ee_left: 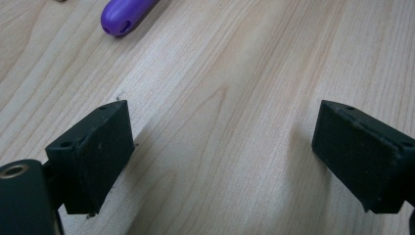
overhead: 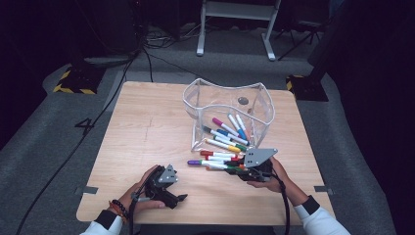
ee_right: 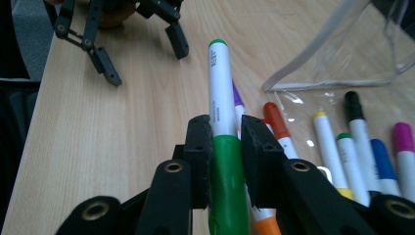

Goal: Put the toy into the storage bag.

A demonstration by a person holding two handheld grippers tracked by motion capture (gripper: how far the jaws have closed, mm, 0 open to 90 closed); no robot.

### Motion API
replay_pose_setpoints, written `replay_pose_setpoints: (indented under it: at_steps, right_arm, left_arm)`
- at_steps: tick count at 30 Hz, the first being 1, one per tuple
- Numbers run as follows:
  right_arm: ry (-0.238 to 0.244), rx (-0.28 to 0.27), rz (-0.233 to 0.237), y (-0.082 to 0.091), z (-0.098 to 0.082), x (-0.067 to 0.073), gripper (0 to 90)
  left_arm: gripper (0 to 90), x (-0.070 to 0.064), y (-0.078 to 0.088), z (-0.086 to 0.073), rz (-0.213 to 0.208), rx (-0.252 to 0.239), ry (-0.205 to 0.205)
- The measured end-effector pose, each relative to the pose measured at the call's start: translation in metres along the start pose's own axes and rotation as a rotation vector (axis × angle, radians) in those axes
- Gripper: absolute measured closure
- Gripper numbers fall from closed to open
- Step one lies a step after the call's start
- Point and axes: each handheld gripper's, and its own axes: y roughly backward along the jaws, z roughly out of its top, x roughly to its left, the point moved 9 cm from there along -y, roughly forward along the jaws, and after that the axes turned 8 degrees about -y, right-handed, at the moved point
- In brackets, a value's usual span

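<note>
The right gripper (ee_right: 226,147) is clamped on a green marker (ee_right: 222,127) in the lower middle of the right gripper view — its long axis runs up the frame, white barrel and green end pointing to the upper middle. Bare wooden table (overhead: 147,127) lies open on the left half of the high view; the clear pouch (overhead: 227,115) crowds the upper right. The left gripper (overhead: 166,188), at lower left near the table's front edge, stands spread wide with nothing between its jaws.

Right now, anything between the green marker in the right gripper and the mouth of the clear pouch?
Nothing solid blocks it. The right gripper is shut on the green marker. Loose markers lie on the table between it and the clear pouch, partly spilling from its mouth, so carry the marker above them. The left gripper sits off to the side.
</note>
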Motion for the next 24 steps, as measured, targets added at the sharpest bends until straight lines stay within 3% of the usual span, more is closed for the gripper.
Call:
replay_pose_setpoints:
  at_steps: [10, 24]
  right_arm:
    - [0.02, -0.082, -0.07, 0.041, 0.036, -0.018, 74.8]
    - [0.078, -0.111, -0.196, 0.081, 0.09, -0.049, 74.8]
  left_arm:
    - [8.6, 0.0, 0.0, 0.0, 0.0, 0.0, 0.0]
    - [8.6, 0.0, 0.0, 0.0, 0.0, 0.0, 0.0]
